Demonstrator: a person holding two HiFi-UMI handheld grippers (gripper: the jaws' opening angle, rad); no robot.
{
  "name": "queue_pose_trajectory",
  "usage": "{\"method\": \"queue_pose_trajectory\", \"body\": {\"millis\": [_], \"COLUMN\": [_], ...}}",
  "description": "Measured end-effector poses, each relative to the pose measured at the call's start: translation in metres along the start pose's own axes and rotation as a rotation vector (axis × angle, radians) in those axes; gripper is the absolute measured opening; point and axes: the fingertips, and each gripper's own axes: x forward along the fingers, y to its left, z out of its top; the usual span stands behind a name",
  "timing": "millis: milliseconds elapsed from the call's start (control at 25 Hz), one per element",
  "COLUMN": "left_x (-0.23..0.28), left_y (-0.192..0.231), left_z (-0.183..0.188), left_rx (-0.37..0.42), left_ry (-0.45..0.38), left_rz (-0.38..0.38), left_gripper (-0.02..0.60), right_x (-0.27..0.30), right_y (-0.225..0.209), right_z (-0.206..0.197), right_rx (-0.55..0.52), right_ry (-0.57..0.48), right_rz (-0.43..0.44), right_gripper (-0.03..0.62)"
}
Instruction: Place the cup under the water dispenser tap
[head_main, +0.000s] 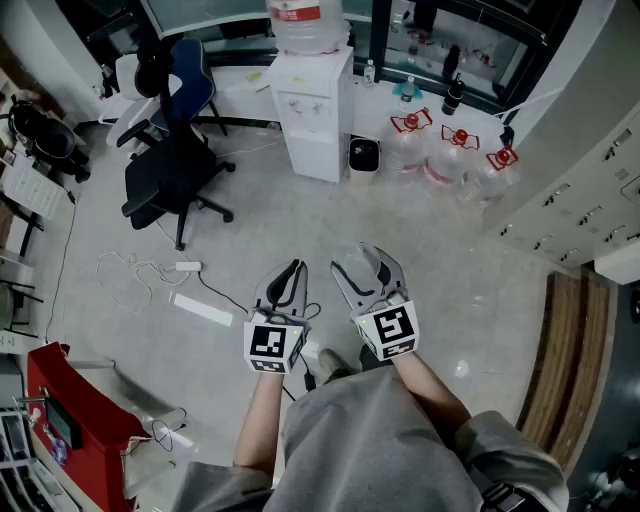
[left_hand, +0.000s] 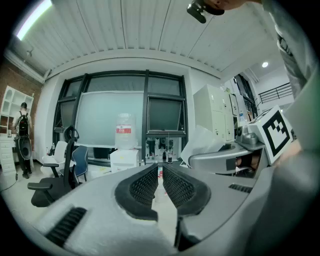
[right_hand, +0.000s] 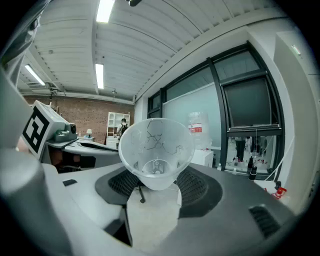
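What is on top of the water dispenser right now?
A large clear water bottle with a red label stands on the white water dispenser. The bottle's base covers the dispenser's top opening, so that cannot be seen.

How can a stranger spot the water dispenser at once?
Along the dark window wall at the far end stands a white water dispenser. Only it carries an upturned bottle with a red label; the spare bottles to its right sit on the floor.

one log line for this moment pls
right gripper: shut on cup | left gripper: shut, empty | water dispenser: ahead across the floor, cup not yet under it
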Motion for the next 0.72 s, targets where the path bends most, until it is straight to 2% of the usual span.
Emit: {"method": "queue_pose_trajectory", "body": {"millis": [320,720], "left_x": [-0.034,-0.036], "left_y": [0.01,0.031], "left_z": [-0.002,-0.011], "left_rx": [-0.026,-0.055], "left_ry": [-0.007,-0.002], "left_rz": [-0.003,-0.007], "left_gripper": [0.031,0.031], "right_x": [-0.007,0.012], "right_y": [0.028,0.044], "right_z": [0.007,0.004], "right_rx": [-0.01,-0.004], "right_ry": [-0.024,-0.009], "right_rz": [-0.017,0.013], "right_gripper": [0.241,0.247]}}
